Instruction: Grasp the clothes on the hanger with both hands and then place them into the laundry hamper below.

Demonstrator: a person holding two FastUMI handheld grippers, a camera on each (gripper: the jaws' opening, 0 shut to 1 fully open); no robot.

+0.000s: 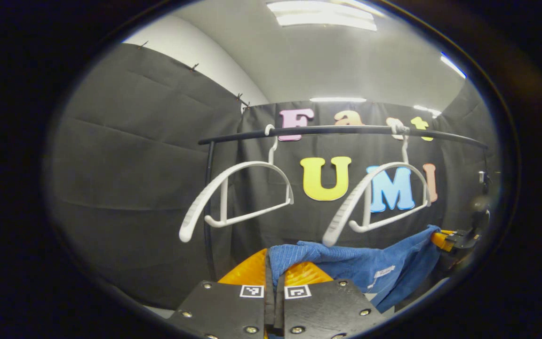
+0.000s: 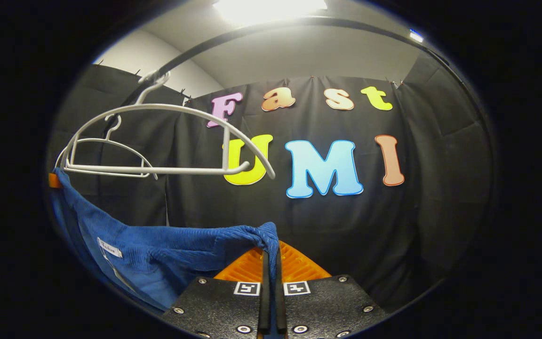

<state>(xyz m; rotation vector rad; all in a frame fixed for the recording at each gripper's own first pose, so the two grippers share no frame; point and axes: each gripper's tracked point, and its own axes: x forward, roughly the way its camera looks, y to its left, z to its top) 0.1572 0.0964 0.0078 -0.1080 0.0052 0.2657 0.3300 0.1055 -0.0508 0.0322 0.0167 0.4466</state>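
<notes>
1. The blue garment (image 1: 370,268) is off the hangers: in the left gripper view it hangs slack below both white hangers, stretched from the left gripper (image 1: 274,278) at 6 o'clock across to the right gripper (image 1: 445,239) at about 4 o'clock.
2. The left gripper's fingers are pressed together with a fold of the blue cloth pinched between them; the fabric rises out of the slit and drapes away to the right.
3. In the right gripper view the right gripper (image 2: 269,263) does the same: fingers closed tight on a bunched corner of the garment (image 2: 158,254), which sags toward 8 o'clock, where a small part of the other gripper shows at the cloth's far edge.
4. The near hanger (image 1: 374,202) and the far hanger (image 1: 233,197) both hang bare on the black rail (image 1: 346,131), at roughly 1 and 11 o'clock above the cloth.
5. Judged progress: grasping with both hands and lifting the garment free look done. What is left is carrying it down and letting go into the laundry hamper, which I cannot locate from here.
</notes>
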